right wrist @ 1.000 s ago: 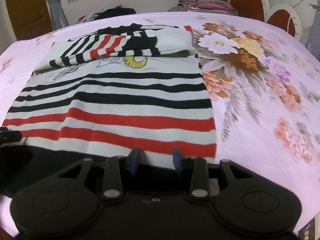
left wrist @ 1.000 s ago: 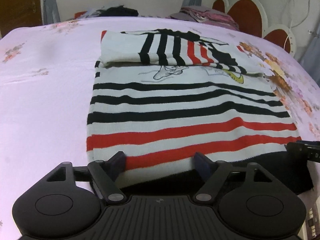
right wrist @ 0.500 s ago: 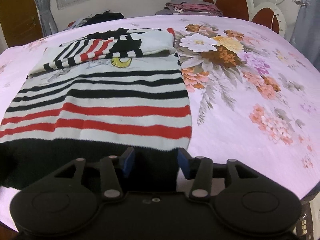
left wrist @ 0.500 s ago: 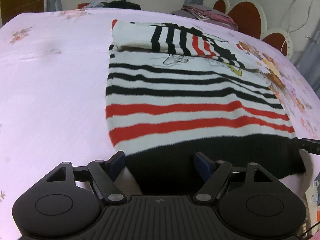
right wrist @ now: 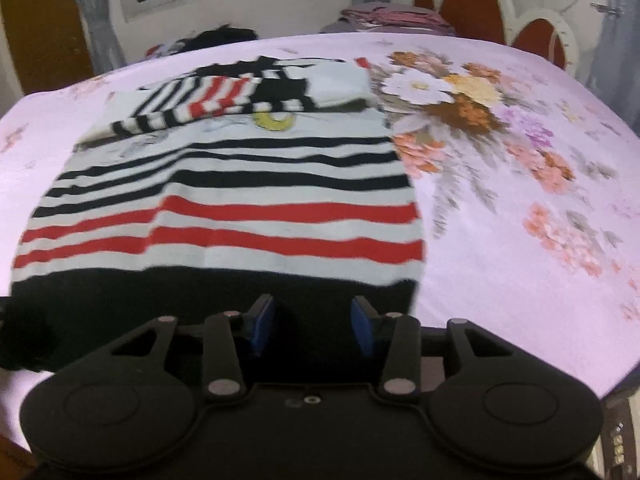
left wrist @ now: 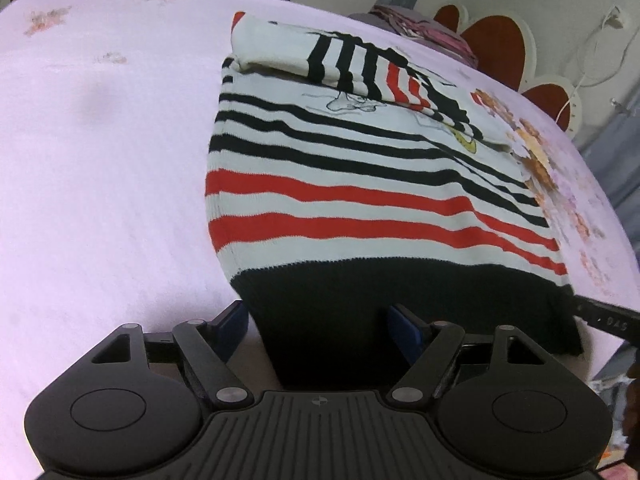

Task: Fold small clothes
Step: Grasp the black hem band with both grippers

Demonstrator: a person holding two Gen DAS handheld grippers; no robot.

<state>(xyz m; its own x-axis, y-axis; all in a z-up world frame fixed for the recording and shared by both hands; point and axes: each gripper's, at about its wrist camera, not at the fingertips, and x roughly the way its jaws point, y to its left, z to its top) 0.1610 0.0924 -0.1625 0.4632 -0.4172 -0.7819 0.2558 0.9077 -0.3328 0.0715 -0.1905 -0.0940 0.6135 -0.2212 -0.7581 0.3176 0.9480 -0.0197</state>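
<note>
The striped sweater (left wrist: 360, 184) lies flat on the pink bedspread (left wrist: 100, 160), sleeves folded across the top, black hem nearest us. Left gripper (left wrist: 320, 320) spread wide astride that hem's left corner; right gripper (right wrist: 312, 320) spread too, over the right corner

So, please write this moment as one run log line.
stage: bottom fold | left gripper: open at black hem | right gripper: open at hem | sweater: sleeves folded
</note>
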